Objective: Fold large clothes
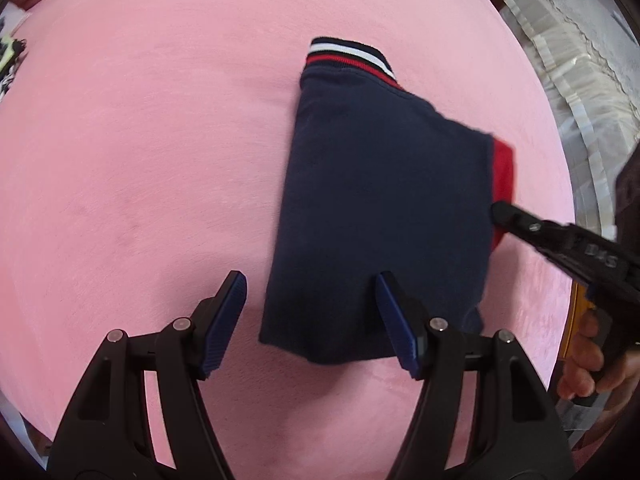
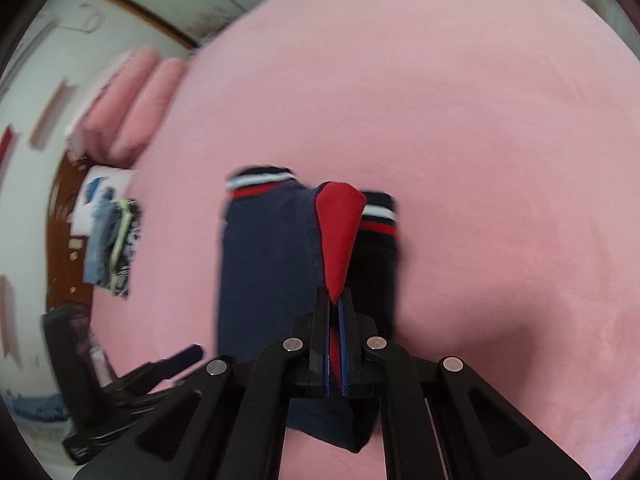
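Nearest in the left wrist view: left gripper point(image 1: 311, 320) spread wide at the bottom of the frame, nothing between its pads, one blue pad over bare pink bed sheet point(image 1: 140, 160), the other over the lower edge of the shirt point(image 1: 380, 208); hovering, not gripping

Just beyond, right of centre in that view: navy shirt lying flat on the bed, already narrowed into a long neat rectangle, striped collar point(image 1: 352, 58) at its far end, hem toward the bottom of the frame

At the right edge of the rectangle: red cloth point(image 1: 505, 168) poking out past the navy layer, right gripper point(image 1: 500, 214) reaching in from the lower right and meeting that edge, a hand point(image 1: 580, 364) on its handle

In the right wrist view, bottom centre: right gripper point(image 2: 334, 304) pressed together, pinching the tip of the red cloth point(image 2: 339, 232), which rises from the pads as a raised wedge; navy layer to its left, darker striped part to its right

Farther off, left side of that frame: a small stack of other clothes point(image 2: 112, 244) by the bed's edge, pink pillows point(image 2: 128, 104) above it

Judged progress: well along, side folds apparently done, shirt compact; probably left: tucking or laying down the red piece, then likely a last fold bringing hem toward collar, and setting it with the stack
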`<state>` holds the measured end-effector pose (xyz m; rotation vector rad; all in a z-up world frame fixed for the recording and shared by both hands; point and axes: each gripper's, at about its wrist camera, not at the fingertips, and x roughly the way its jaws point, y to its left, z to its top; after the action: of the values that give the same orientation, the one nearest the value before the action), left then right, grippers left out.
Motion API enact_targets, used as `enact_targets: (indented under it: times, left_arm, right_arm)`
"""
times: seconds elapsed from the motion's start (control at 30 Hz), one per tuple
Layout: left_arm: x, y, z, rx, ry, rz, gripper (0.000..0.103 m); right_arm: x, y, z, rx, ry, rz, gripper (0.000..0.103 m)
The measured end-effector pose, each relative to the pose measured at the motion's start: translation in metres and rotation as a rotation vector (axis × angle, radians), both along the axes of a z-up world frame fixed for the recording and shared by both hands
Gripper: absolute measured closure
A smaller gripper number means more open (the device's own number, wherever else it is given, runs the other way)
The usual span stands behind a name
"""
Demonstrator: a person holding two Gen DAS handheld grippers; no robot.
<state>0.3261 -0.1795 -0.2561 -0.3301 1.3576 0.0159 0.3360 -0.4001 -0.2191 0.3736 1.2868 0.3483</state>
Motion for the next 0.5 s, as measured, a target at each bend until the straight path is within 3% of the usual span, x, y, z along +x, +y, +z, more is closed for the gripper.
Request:
enact_targets:
  times: [0.1, 0.23, 0.37, 0.5]
  left_arm:
    - [0.003, -0.006, -0.007, 0.025, 0.025, -0.020, 0.039]
    - [0.004, -0.010, -0.014, 0.033, 0.028, -0.037, 0.039]
    - [0.002, -0.014, -0.014, 0.071, 0.015, -0.063, 0.039]
    - [0.001, -0.014, 0.003, 0.077, -0.032, -0.089, 0.039]
  right_arm:
    - [0.006, 0.005, -0.031, -0.080, 0.067, -0.006, 0.100]
    - [0.009, 0.024, -0.052, -0.160, 0.048, 0.009, 0.100]
    - [0.009, 0.027, -0.051, -0.151, 0.028, -0.002, 0.100]
    - [-0.004, -0.002, -0.020, -0.068, -0.038, -0.113, 0.099]
